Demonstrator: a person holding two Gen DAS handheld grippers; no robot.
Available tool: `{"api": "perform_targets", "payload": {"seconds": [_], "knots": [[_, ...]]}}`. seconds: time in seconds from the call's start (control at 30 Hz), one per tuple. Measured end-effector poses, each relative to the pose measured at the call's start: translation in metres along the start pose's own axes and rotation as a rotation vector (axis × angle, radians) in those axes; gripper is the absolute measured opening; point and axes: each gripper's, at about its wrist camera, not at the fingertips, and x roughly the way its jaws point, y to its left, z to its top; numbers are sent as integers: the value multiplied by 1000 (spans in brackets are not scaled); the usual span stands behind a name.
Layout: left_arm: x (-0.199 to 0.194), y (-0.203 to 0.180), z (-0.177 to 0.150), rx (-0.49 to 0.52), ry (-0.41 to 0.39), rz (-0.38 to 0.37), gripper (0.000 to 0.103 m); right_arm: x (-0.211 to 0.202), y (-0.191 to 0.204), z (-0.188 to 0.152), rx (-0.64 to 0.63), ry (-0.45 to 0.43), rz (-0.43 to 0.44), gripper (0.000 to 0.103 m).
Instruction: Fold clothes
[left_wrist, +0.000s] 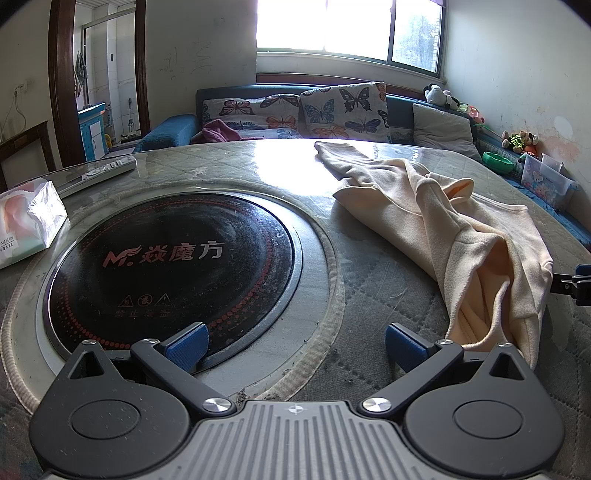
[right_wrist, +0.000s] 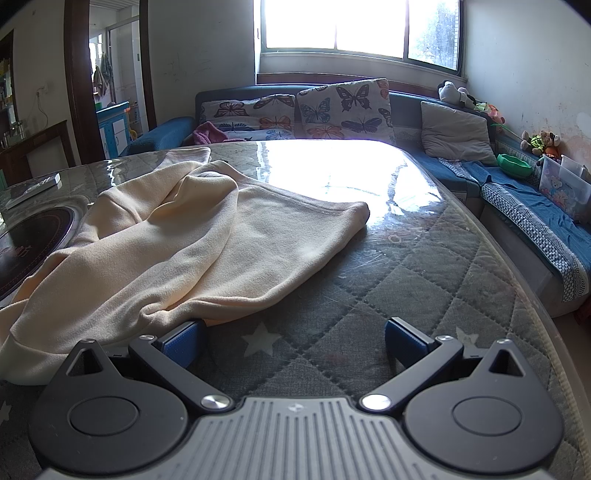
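Note:
A cream fleece garment (left_wrist: 454, 229) lies crumpled on the quilted round table (left_wrist: 388, 280), one sleeve reaching toward the far edge. In the right wrist view the same garment (right_wrist: 192, 236) spreads across the left half of the picture. My left gripper (left_wrist: 295, 345) stands open just above the table, with the garment's near hem beside its right finger and nothing between the blue pads. My right gripper (right_wrist: 293, 341) is open too; the garment's near fold lies against its left pad (right_wrist: 181, 341). The other gripper's tip (left_wrist: 576, 284) shows at the right edge of the left wrist view.
A black induction hob (left_wrist: 170, 269) is set into the table's middle. A tissue pack (left_wrist: 26, 225) and a remote control (left_wrist: 99, 171) lie at the left. A blue sofa (right_wrist: 517, 206) with butterfly cushions (right_wrist: 343, 110), toys and a plastic box runs behind and right of the table.

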Motion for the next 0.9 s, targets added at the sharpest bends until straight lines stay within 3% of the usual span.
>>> {"api": "perform_targets", "payload": {"seconds": [0.9], "knots": [[0, -1, -1, 3, 3, 0, 103, 1, -2, 0, -3, 4, -2, 103]]}}
